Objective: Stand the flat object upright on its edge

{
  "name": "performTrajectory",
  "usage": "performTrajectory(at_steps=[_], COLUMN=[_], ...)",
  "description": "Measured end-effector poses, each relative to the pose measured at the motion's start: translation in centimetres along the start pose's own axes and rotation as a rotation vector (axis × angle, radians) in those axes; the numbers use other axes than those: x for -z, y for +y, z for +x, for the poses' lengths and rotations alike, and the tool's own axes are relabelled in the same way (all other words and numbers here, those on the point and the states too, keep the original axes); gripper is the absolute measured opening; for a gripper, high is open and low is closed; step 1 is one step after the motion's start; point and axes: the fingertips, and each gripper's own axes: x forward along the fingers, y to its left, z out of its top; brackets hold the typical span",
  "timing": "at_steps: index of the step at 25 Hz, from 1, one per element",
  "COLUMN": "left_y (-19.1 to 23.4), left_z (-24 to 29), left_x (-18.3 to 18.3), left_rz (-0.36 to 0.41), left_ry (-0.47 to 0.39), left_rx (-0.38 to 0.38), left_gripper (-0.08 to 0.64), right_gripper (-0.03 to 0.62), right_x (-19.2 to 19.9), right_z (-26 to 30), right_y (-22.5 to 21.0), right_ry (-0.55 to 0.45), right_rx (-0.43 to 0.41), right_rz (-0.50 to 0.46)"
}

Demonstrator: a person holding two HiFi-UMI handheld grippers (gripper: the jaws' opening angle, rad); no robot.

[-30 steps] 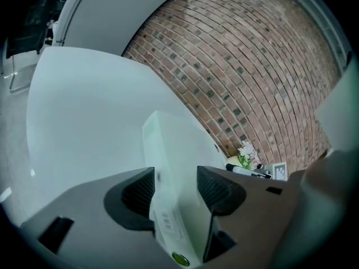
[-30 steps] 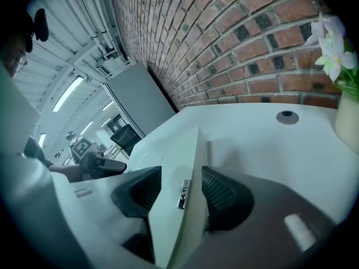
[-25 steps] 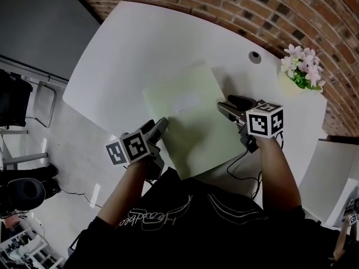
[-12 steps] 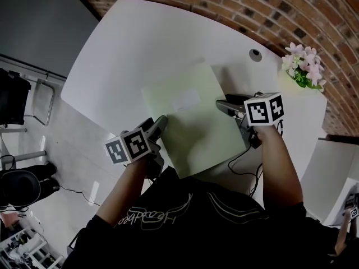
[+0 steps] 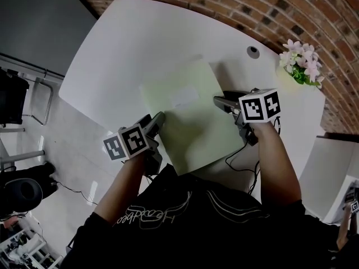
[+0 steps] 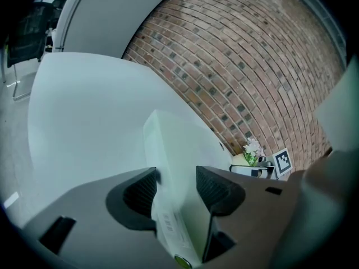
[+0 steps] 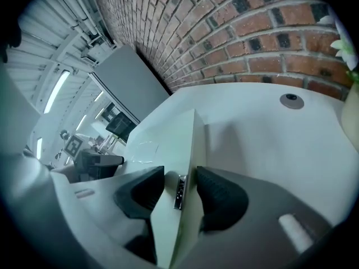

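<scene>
The flat object (image 5: pixel 185 119), a pale green thin box, lay with its broad face on the white bench (image 5: pixel 134 43), between the two tongs. The left tongs (image 5: pixel 158 119) had its left edge between the jaws, and both pads seemed to press on it, one on each face. The right tongs (image 5: pixel 216 101) stood at the opposite edge. Its jaws had just been closing, with the right edge of the object between them, and its pads appeared to be against both faces too.

I judged that the step in hand was the taking of the grip on both sides, and the lifting had not begun. Nothing stood upright yet.

The next move, as I saw it, called for both tongs to turn together, so that the far edge rose and the near edge stayed on the bench as the foot. The two grips had to stay equal, otherwise the object could twist. A pot of flowers (image 5: pixel 302 63) stood beyond the right tongs, well apart.
</scene>
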Motion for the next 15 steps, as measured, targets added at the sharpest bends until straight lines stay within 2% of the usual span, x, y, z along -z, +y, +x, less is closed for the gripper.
performTrajectory(at_steps=[15], left_y=[-0.9], left_z=[-0.8], left_x=[0.7], left_rz=[0.023], left_ry=[0.002], left_rx=[0.007], left_gripper=[0.219], right_gripper=[0.181], right_x=[1.3], right_z=[-1.6], right_y=[0.6], right_ry=[-0.024], right_rx=[0.018], right_rz=[0.039])
